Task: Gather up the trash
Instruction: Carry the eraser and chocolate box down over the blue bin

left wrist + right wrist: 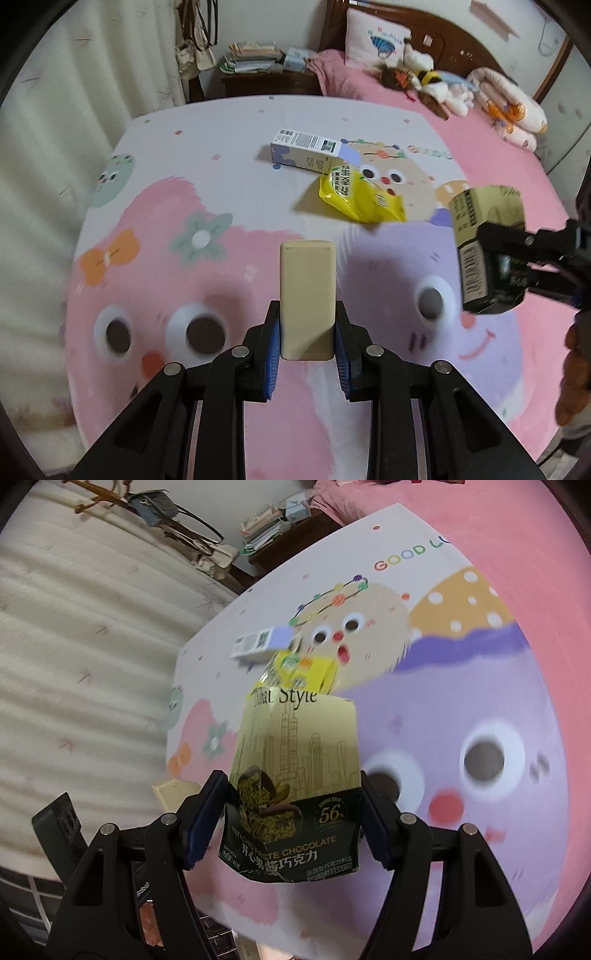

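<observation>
Left hand-held gripper (307, 328): clamped on a cream rectangular block (307, 297), which stands upright between the blue pads (274, 354) and rises above them.
Right hand-held gripper (293, 823): closed on a chocolate carton (295, 786), green and cream, printed "PISTACHIO PASTE CHOCOLATE"; the carton is squeezed at its dark lower half and held in the air above the bed.
Same carton from the left wrist view: at the right edge (487, 251), barcode side showing, gripped by the right hand-held gripper (506, 258).
Bed (491, 147): pink sheet, with a cartoon-printed blanket (184, 184) spread over it.
Trash lying on the blanket: a white and lilac box (308, 149) on its side, and a yellow snack bag (364, 195) just beside it, the two touching at one corner.
Far end of the bed: a white pillow (376, 40), plush toys (424, 79) and a rolled quilt (509, 107) against the dark wooden headboard (447, 33).
Nightstand (266, 79): left of the bed, stacked with papers.
Person: part of a hand (576, 376) at the right edge.
</observation>
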### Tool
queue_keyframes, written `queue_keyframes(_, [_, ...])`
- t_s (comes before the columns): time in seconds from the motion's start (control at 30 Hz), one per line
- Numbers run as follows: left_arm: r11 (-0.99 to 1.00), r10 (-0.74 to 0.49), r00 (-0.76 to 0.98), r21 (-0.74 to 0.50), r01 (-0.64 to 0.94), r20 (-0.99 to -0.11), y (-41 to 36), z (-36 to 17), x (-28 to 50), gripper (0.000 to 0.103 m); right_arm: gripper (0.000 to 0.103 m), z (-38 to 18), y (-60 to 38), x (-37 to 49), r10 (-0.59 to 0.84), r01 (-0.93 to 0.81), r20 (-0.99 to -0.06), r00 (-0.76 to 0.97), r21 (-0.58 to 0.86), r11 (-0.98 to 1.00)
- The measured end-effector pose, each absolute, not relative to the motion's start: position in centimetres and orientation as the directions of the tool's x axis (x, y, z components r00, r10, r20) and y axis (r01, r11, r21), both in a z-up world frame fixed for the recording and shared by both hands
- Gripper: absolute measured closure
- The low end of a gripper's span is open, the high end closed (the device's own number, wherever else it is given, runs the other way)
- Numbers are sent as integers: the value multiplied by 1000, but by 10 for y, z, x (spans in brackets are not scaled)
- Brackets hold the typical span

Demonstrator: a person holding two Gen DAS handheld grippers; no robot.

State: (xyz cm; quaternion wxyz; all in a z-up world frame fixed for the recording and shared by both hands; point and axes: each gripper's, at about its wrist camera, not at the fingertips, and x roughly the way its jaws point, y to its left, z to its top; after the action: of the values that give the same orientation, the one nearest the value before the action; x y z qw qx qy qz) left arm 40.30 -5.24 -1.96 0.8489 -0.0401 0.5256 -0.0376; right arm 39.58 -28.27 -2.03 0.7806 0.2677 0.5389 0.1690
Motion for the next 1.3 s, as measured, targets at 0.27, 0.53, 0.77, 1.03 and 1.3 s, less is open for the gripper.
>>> queue_keyframes(0.27, [995,-95,516,-75,61,-851,-26,34,262,78,37,9,-244,275,551,-5,-720,421,606,796])
queue_keyframes(0.53, [990,-129,515,-80,116,-848,1,33,141,78,37,0,-197,158,535,-28,-722,439,584,811])
queue_keyframes(0.77, [981,-149,438,-76,180,-887,12,-5,70,78,37,-42,-175,80,485,2,-787,381,526,851])
queue_keyframes(1.03, [976,-158,322,-98,195,-933,4,-80,28,78,37,-112,-168,35,409,19,-869,277,430,902])
queue_keyframes(1.3, [977,-143,198,-107,184,-970,-17,-196,2,78,37,-244,-183,25,351,97,-920,173,371,924])
